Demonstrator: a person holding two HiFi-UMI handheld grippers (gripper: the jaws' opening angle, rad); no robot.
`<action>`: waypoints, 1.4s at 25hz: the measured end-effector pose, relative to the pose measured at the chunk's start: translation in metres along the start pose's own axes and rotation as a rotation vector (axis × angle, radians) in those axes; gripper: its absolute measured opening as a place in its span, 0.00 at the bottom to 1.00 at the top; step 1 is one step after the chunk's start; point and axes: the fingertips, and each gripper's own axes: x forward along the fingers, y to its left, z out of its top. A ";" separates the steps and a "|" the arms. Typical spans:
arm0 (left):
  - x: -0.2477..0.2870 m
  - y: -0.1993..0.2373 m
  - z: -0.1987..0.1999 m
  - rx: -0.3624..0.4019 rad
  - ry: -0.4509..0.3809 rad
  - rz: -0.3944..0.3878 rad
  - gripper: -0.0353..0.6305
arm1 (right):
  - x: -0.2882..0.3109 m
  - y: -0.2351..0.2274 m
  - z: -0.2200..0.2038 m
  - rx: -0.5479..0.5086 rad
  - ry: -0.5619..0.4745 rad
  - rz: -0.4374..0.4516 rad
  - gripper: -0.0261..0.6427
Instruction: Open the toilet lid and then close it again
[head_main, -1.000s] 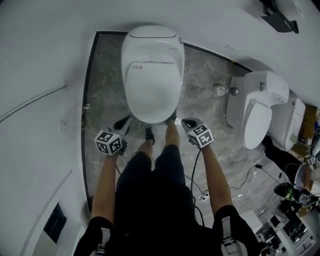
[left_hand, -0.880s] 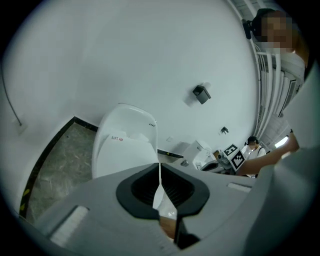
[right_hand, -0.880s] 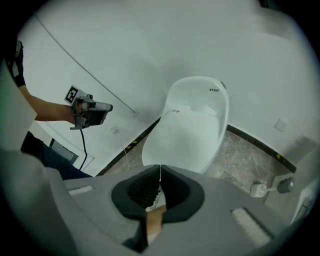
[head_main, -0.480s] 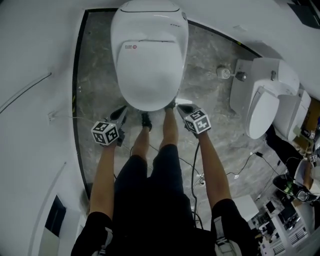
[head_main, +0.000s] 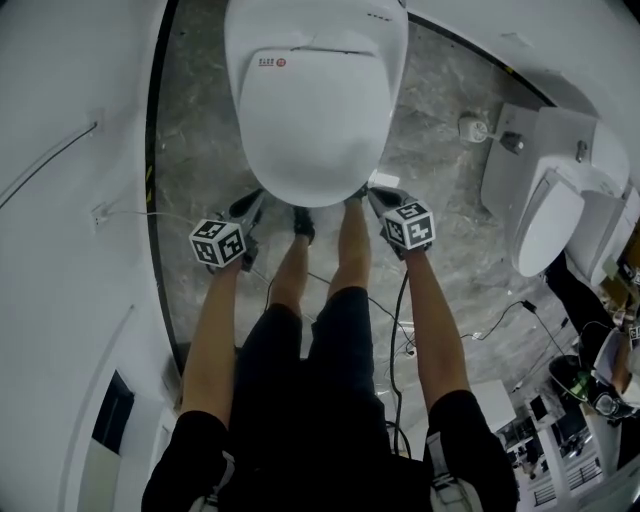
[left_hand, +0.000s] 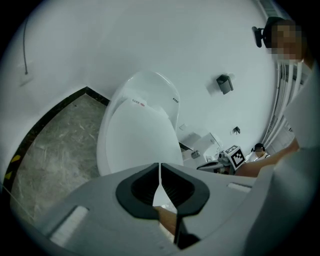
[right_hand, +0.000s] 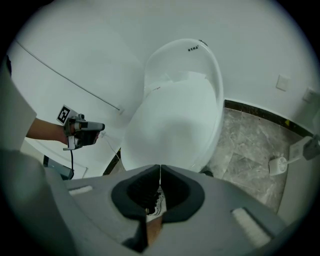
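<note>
Toilet lid (head_main: 318, 120) lay flat and shut on the white toilet (head_main: 234, 80), which stood on the grey marble floor (head_main: 200, 140) by the far wall, straight ahead of the person. The left gripper (head_main: 249, 206) hung just beside the near-left curve of the bowl, and the right gripper (head_main: 374, 193) just beside its near-right curve. Whether either touched the porcelain I could not tell. Both pairs of fingers were pressed together, tip to tip, with nothing caught between them. The person's shoes stood close under the bowl's near end, between the two tools.

By my reckoning the opening had not begun. The worry was the purchase. With the fingers closed, the lid would have to be hooked and levered from under its front lip, and that lip looked smooth, rounded and glossy. A tip could skid off, or catch the seat along with the lid. If the lid got part way up and slipped, it might drop hard. Lifting from one side only could twist it on its hinge. Cables (head_main: 400, 320) trailed down by the legs, a snag if the person stepped back, and a second toilet (head_main: 548, 225) stood near on the right.
</note>
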 end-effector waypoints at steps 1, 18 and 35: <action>0.003 0.005 -0.005 -0.007 0.005 0.003 0.09 | 0.005 -0.004 -0.003 0.013 -0.004 -0.008 0.05; 0.047 0.072 -0.070 -0.159 0.062 0.052 0.24 | 0.060 -0.025 -0.022 0.216 -0.158 -0.032 0.36; 0.061 0.077 -0.082 -0.267 0.040 0.064 0.27 | 0.069 -0.029 -0.020 0.355 -0.176 -0.036 0.36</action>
